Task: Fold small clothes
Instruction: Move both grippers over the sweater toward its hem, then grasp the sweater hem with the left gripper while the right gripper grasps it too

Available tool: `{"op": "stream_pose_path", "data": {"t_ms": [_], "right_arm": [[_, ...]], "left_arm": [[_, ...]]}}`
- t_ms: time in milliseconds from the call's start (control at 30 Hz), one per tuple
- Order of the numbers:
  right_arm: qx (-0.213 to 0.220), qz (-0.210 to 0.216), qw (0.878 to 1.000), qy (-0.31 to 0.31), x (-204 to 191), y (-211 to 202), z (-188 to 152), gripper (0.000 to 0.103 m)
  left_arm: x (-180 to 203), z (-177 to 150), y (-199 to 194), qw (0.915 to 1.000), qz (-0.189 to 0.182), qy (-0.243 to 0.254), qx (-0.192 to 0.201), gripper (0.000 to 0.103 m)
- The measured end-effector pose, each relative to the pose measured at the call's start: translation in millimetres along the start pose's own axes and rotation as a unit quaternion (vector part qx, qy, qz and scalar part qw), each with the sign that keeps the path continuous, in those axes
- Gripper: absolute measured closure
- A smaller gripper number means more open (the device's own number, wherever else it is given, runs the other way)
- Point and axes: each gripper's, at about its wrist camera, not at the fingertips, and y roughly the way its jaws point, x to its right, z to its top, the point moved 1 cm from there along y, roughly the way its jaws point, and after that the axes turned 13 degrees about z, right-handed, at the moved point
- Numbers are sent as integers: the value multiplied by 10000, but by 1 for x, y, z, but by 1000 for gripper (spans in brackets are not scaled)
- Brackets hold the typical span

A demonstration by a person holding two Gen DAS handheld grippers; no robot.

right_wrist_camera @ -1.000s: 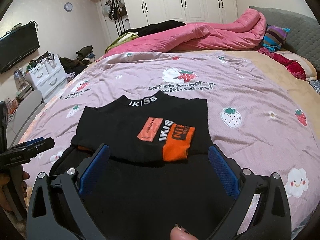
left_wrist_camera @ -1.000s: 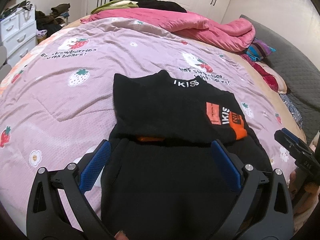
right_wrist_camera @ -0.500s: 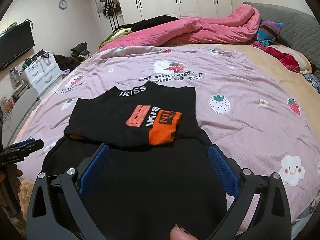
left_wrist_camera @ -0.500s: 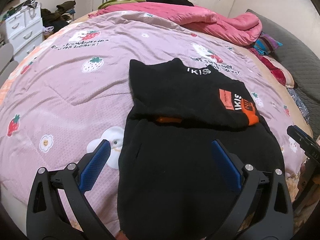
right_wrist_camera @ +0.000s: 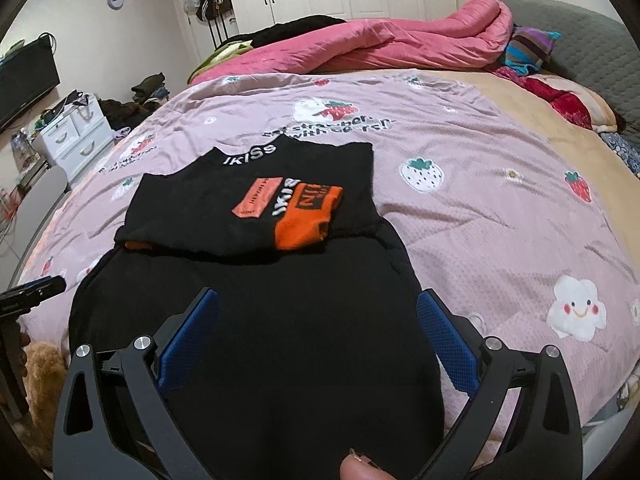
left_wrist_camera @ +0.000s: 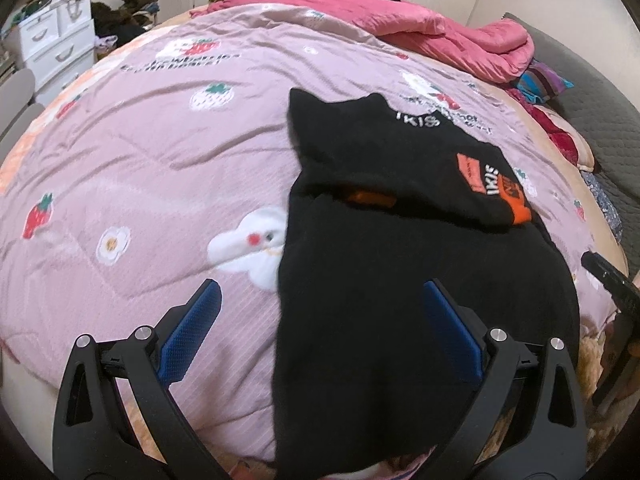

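Observation:
A small black sweater [left_wrist_camera: 400,264] [right_wrist_camera: 280,292] lies on the pink strawberry quilt [left_wrist_camera: 140,160] [right_wrist_camera: 480,208], its sleeves folded across the chest with an orange cuff [right_wrist_camera: 308,216] on top. My left gripper [left_wrist_camera: 320,308] hovers open over the sweater's left hem edge, nothing between its blue pads. Over the lower middle of the sweater, my right gripper [right_wrist_camera: 316,320] is open too and holds nothing. The right gripper's tip [left_wrist_camera: 608,276] shows at the right edge of the left wrist view; the left gripper's tip [right_wrist_camera: 32,292] shows at the left edge of the right wrist view.
A rumpled pink duvet [right_wrist_camera: 380,44] and dark clothes lie at the far end of the bed. A grey sofa [right_wrist_camera: 580,36] with striped fabric stands at the right. White drawers [right_wrist_camera: 76,136] and a TV [right_wrist_camera: 24,80] are on the left. The bed's near edge is just below the sweater's hem.
Both grippers have drawn back toward the bed's near edge. The left one has also shifted left, so the sweater now sits to the right in its view. The sweater has not moved.

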Motion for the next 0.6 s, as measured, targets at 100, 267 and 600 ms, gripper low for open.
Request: {"op": "stream_pose_path", "data": {"t_ms": [100, 267, 600], "right_arm": [[-44, 47, 10000, 75, 3, 0, -3, 4], [-118, 63, 9999, 28, 1, 3, -7, 4], [-293, 88, 9995, -28, -2, 6, -18, 4]], "left_arm": [[-7, -10, 2, 9999, -16, 5, -102, 9], [-13, -24, 3, 9997, -117, -40, -221, 9], [-11, -42, 6, 9980, -425, -19, -476, 20]]}}
